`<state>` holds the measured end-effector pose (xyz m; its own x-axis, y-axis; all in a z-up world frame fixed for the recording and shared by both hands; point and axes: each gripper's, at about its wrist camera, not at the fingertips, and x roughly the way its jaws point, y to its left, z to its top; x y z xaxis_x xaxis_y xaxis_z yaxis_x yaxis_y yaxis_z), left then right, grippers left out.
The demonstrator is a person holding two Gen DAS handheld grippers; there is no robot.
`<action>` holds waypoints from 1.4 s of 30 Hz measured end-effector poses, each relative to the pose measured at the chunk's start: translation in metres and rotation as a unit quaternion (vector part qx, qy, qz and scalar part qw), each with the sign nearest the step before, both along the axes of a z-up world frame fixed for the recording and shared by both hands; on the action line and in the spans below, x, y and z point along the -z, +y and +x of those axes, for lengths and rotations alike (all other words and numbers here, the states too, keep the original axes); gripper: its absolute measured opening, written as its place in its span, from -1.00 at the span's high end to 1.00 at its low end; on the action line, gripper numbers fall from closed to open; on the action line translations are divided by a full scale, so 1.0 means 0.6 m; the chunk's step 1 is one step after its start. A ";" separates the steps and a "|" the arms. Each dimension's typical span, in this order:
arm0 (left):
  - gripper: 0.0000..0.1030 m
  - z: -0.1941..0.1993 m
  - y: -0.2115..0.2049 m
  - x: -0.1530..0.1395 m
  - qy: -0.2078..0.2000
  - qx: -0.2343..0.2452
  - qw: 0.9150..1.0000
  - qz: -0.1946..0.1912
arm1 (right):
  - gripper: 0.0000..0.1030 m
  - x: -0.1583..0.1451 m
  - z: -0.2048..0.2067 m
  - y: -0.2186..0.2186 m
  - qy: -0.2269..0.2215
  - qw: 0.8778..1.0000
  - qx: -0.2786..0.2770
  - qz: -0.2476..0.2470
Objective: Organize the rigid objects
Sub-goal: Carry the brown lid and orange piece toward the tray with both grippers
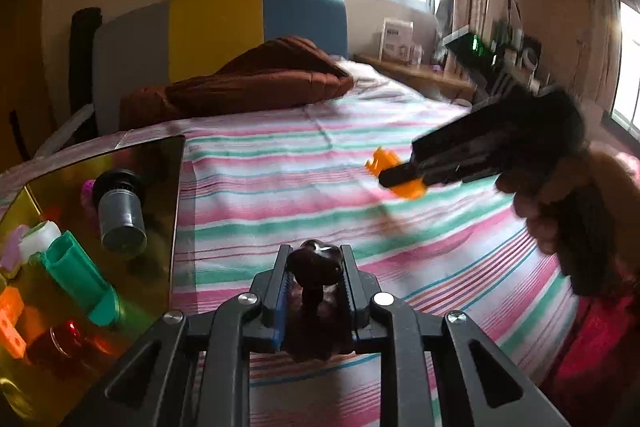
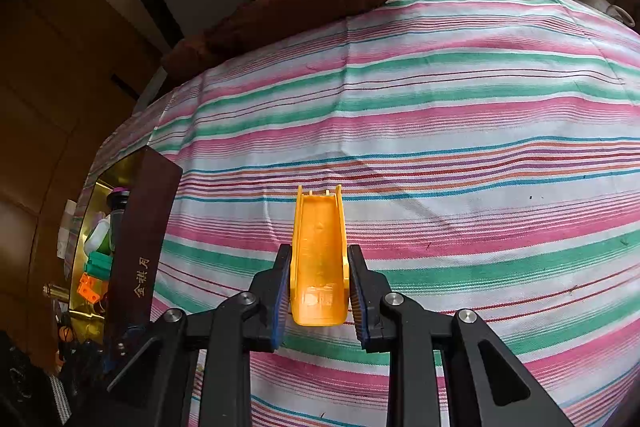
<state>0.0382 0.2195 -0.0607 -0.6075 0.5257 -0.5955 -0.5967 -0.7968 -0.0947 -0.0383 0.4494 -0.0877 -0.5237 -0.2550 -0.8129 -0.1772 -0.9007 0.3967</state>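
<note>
Both grippers loaded for boxing: left gripper [image 1: 315, 261] clenches dark brown knobbed plastic piece [image 1: 314, 263]; right gripper [image 2: 319, 287] clamps orange plastic channel [image 2: 319, 259], bound for gold-lined box [image 1: 170, 195].

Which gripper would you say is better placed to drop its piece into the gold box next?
Probably the left gripper: holding a dark brown piece, it is right beside the gold box; the right gripper is farther off.
</note>
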 end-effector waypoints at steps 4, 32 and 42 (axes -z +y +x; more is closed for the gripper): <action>0.59 -0.004 -0.016 -0.034 0.005 -0.002 1.000 0.029 | 0.48 0.000 0.000 0.002 0.000 1.000 0.003 -0.003; 0.59 -0.184 -0.121 -0.013 -0.096 -0.122 0.987 0.036 | 0.48 0.000 -0.002 -0.002 0.005 1.000 0.001 0.004; 0.37 -0.175 -0.131 -0.026 -0.094 -0.129 0.987 0.022 | 0.48 0.006 -0.006 -0.001 0.000 1.000 0.002 0.006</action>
